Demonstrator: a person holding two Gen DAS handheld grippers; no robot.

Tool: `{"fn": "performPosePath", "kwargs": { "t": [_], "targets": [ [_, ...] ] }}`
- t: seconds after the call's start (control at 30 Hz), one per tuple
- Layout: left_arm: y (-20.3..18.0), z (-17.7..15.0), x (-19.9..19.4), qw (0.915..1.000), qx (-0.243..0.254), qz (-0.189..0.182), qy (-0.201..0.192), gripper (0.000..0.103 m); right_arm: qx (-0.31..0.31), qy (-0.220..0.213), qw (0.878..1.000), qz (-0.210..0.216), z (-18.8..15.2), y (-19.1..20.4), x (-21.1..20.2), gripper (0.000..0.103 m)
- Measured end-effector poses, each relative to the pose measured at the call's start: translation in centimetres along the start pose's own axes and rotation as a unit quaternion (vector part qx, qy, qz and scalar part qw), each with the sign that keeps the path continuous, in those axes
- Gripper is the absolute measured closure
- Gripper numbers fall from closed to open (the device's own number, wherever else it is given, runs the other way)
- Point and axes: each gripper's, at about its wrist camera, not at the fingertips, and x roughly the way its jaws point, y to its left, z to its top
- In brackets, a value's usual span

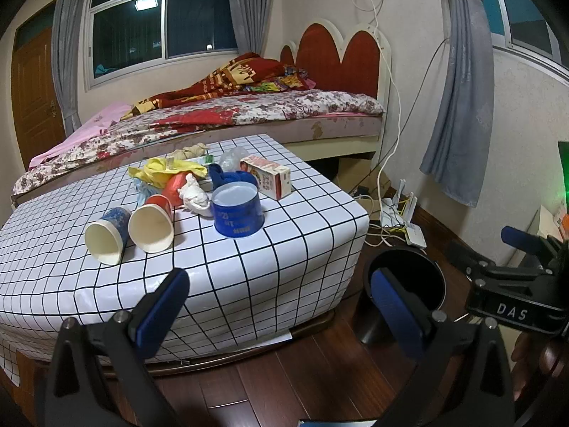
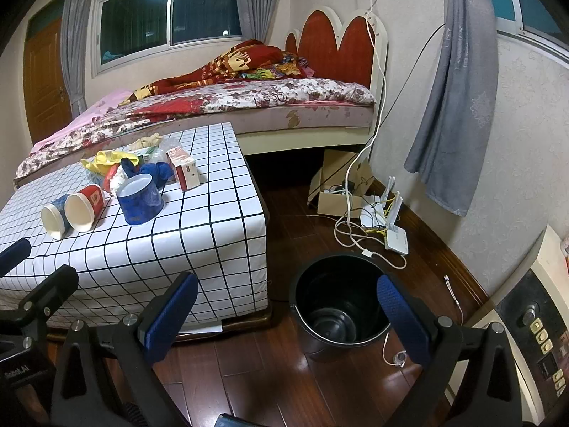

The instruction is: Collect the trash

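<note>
Basically nothing is collected yet: the trash sits in a clump on the far part of the checkered surface (image 1: 249, 277). Nearest are two paper cups on their sides, mouths toward the camera, a blue cup (image 1: 106, 236) on the left touching a red cup (image 1: 152, 226). Right of them an open blue tin (image 1: 237, 210) stands upright, with a crumpled white tissue (image 1: 195, 195) against its left side and a small carton (image 1: 266, 176) just behind on the right. Farther back lie a yellow wrapper (image 1: 167, 170), a blue cloth (image 1: 227, 174) and a clear plastic piece.

The black bin (image 2: 338, 302) stands on the wood floor just right of the surface's near corner; it looks empty.

Left gripper (image 1: 281, 313) and right gripper (image 2: 288, 316) both hover low at the near edge, fingers spread wide, holding nothing.

Step in hand looks like the opening approach. Next move probably calls for reaching forward over the surface to a near cup, closing on its wall, then carrying it right to the bin.
</note>
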Motion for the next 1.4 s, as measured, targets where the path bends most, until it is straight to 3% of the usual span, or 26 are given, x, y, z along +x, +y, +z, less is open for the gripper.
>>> {"fn": "performPosePath", "kwargs": {
  "t": [1.4],
  "targets": [
    [1.4, -0.3, 0.2, 0.9997, -0.021, 0.007, 0.005, 0.000, -0.010, 0.006, 1.000, 0.009, -0.5, 0.9, 1.2, 0.001]
  ]
}}
